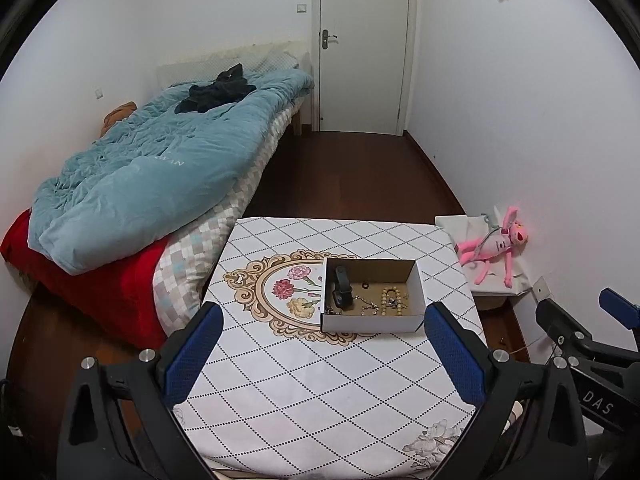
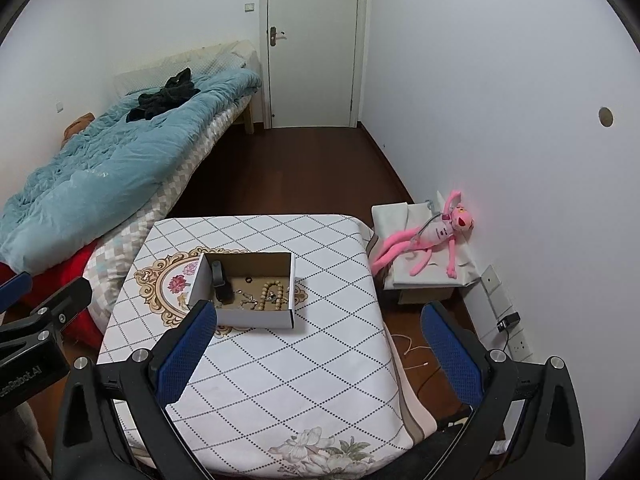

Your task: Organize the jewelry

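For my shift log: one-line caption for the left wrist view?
Open left gripper hovers before white box of jewelry on patterned table.

Both wrist views look down, fairly high perhaps — sharing the table [image 1: 320, 380].

1. Small chain items [image 1: 370, 305] in box [image 1: 372, 322]: too small/tangled to ID.
2. Box front wall hides part of the contents.
3. Right gripper [image 1: 592, 332] in left view: cut by frame edge, jaw state n/a.
4. Red blanket [image 1: 100, 280]: mostly under blue quilt [image 1: 160, 168].
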Motion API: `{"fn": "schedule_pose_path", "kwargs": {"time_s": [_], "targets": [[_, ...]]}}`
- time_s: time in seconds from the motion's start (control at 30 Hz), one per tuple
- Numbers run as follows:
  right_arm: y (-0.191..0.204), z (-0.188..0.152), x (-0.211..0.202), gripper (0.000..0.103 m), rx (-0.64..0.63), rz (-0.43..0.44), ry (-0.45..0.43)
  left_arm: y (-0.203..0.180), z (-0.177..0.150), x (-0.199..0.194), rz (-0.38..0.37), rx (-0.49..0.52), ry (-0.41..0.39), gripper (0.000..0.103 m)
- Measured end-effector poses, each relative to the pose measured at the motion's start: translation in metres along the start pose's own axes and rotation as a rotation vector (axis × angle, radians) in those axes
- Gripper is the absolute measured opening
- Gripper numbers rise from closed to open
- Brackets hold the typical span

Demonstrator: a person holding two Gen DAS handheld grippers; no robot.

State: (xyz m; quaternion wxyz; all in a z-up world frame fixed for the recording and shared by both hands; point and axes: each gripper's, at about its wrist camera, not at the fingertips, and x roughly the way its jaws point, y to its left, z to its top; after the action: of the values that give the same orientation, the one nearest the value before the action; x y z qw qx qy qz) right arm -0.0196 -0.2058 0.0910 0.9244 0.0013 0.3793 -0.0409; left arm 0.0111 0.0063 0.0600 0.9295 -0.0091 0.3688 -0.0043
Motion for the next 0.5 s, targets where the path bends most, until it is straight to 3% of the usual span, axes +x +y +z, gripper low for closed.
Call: {"fn": "schedule_pose_path", "kwargs": {"time_s": [0.33, 0.5], "targets": [[0.003, 0.01, 0.021, 0.103, -0.008, -0.023, 0.031, -0.006, 0.004, 0.023, 0.002, 0.007, 0.066, 0.103], [0.007, 0.021, 0.044, 0.103, -0.016, -0.032, 0.062, -0.006, 0.007, 0.049, -0.005, -0.005, 0.147, 0.103]]}}
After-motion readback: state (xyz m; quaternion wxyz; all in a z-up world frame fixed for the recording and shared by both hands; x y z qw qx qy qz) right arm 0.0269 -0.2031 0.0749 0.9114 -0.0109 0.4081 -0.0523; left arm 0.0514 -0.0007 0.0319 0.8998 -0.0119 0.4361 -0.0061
